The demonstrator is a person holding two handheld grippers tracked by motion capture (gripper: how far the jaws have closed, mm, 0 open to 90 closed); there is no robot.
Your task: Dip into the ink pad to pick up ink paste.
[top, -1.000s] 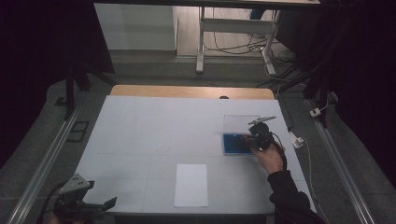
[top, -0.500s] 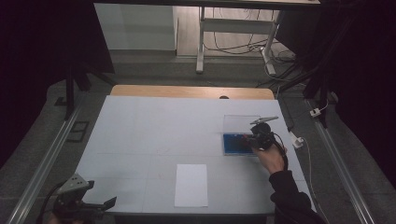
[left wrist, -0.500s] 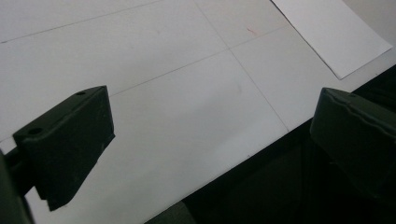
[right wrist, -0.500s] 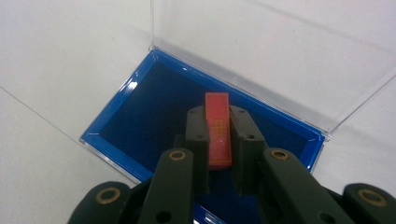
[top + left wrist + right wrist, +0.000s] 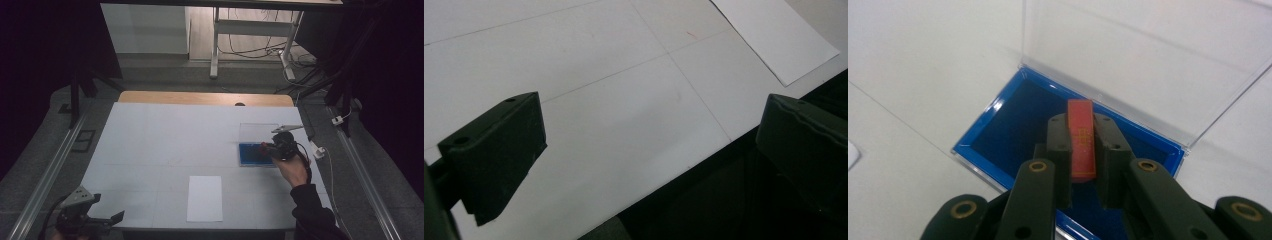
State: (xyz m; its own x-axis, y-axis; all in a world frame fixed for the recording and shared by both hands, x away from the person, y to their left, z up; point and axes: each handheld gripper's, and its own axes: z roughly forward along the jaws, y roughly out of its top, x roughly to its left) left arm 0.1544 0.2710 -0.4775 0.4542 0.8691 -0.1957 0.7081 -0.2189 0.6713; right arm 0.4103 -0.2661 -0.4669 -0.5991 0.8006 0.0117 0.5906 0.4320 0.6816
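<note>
Nothing has shifted noticeably since the earlier frame — both hands sit where they were. Nearest, at the front left corner of the tabletop (image 5: 150, 145), the left claw (image 5: 102, 222) hangs just over the edge with its jaws spread wide and nothing between them; in the left gripper view the bare white surface and a corner of the paper sheet (image 5: 774, 35) lie beyond them. That sheet (image 5: 205, 198) lies flat near the front edge, about midway across. Farther back on the right, the right claw (image 5: 1082, 150) is clamped on a small red block (image 5: 1081, 145) — the block stands on edge between the pads, held over the blue-lined tray of the open case (image 5: 1013, 115). Behind it the case's clear lid (image 5: 1148, 55) stands raised. In the high view the right claw (image 5: 267, 149) reaches over the case (image 5: 250, 154) from its right side.
</note>
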